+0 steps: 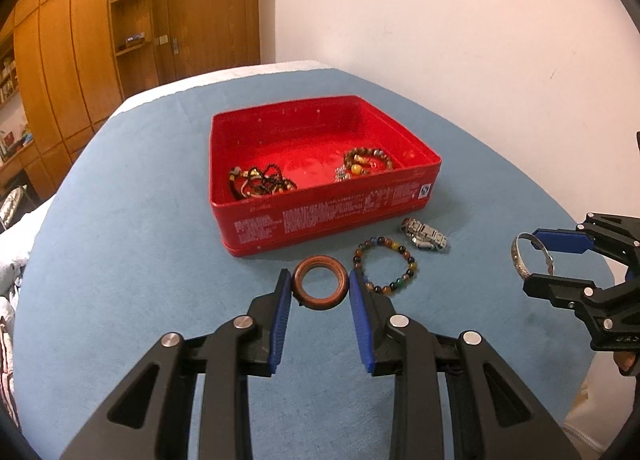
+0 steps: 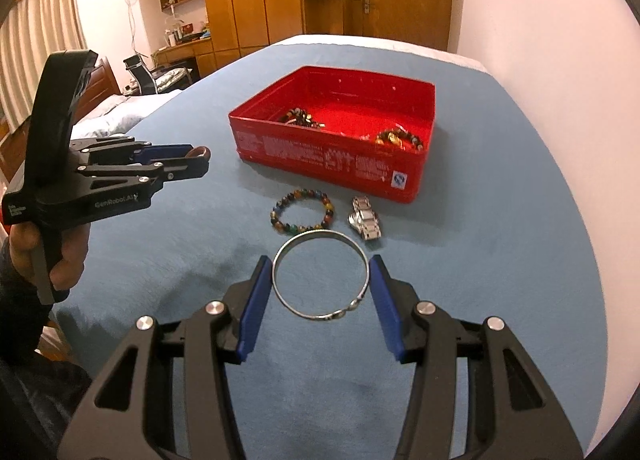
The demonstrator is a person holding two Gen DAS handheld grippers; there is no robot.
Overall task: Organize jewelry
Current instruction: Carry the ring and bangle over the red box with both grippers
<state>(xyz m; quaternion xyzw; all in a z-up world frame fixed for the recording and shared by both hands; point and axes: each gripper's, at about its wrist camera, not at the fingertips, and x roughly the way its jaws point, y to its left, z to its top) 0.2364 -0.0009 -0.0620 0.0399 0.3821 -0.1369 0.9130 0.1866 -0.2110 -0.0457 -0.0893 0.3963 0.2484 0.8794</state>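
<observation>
Both grippers lifted and loaded: left gripper [image 1: 319, 287] jaws grasping the brown wooden bangle [image 1: 319, 284], right gripper [image 2: 319, 278] jaws clamping the thin silver metal bangle [image 2: 320, 275], bound for the red rectangular tin [image 2: 320, 152].

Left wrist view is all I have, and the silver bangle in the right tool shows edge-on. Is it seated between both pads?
Observer: Yes. The right wrist view shows the silver bangle as a full loop across the right tool, with a pad at each side.
Operator: Any odd spot on the band?
Observer: A twisted closure sits low on the loop, next to the pad on the right of that view.
Operator: How does my left tool look from the side?
Observer: The left tool holds the brown ring only at the very tips of its fingers.
</observation>
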